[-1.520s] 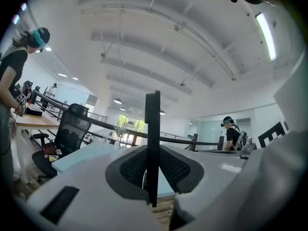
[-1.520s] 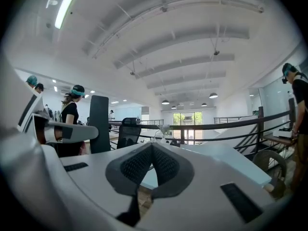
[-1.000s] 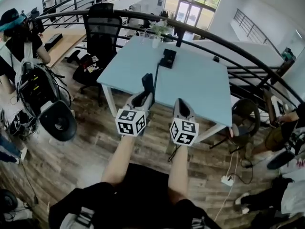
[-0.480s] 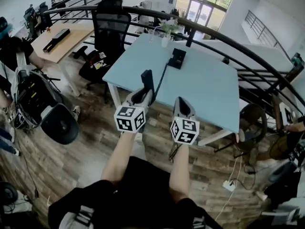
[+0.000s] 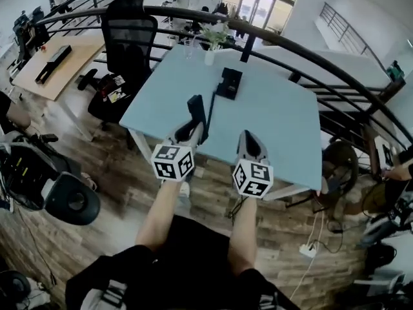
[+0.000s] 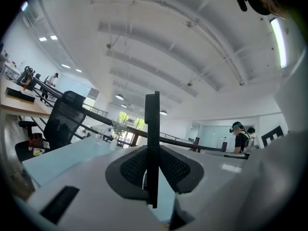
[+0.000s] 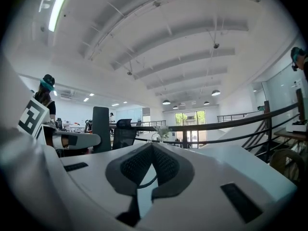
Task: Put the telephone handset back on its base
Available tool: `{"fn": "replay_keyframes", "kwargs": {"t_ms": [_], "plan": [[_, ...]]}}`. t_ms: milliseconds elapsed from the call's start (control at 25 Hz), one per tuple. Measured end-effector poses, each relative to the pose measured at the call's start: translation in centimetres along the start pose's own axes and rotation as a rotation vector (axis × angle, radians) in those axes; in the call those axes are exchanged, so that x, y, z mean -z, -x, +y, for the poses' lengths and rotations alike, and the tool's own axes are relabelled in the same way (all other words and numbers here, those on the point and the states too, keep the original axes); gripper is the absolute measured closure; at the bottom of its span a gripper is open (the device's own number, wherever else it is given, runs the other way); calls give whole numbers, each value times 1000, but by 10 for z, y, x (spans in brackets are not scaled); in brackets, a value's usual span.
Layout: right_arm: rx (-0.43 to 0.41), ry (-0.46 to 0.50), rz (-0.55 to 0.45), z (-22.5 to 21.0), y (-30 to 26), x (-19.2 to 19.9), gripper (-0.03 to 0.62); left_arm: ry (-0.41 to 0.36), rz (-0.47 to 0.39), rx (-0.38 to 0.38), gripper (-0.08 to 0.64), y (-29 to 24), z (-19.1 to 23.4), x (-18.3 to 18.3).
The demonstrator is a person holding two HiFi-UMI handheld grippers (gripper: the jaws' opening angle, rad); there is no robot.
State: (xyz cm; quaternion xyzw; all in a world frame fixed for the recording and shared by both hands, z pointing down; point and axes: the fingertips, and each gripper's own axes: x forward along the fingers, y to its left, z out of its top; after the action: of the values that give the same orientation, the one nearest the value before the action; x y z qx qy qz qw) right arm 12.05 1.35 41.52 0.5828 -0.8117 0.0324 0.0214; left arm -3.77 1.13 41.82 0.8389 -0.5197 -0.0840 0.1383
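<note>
You hold two grippers, the left gripper (image 5: 193,126) and the right gripper (image 5: 247,136), and you show two bare forearms (image 5: 160,212). Each gripper carries one marker cube (image 5: 173,162), so two cubes in all. You have one handset (image 5: 197,108) and one base (image 5: 228,82). There is one blue table (image 5: 284,128), and on it one vase (image 5: 210,57) of greenery. You see one black office chair (image 5: 126,31) and one wooden desk (image 5: 32,79). One white socket strip (image 5: 308,249) lies on the floor. Your left gripper view shows two people (image 6: 239,136) together; your right gripper view shows one person (image 7: 46,97) in a teal cap.
</note>
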Motion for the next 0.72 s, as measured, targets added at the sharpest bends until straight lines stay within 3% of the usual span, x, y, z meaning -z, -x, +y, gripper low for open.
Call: {"fn": "replay_keyframes", "kwargs": {"t_ms": [200, 440, 720], "plan": [[6, 22, 21, 2, -77, 0, 598, 27, 46, 8, 492, -61, 54, 0], [43, 53, -59, -17, -190, -34, 598, 66, 104, 29, 492, -161, 118, -2], [66, 60, 22, -30, -274, -10, 598, 93, 123, 82, 492, -239, 162, -7]]}}
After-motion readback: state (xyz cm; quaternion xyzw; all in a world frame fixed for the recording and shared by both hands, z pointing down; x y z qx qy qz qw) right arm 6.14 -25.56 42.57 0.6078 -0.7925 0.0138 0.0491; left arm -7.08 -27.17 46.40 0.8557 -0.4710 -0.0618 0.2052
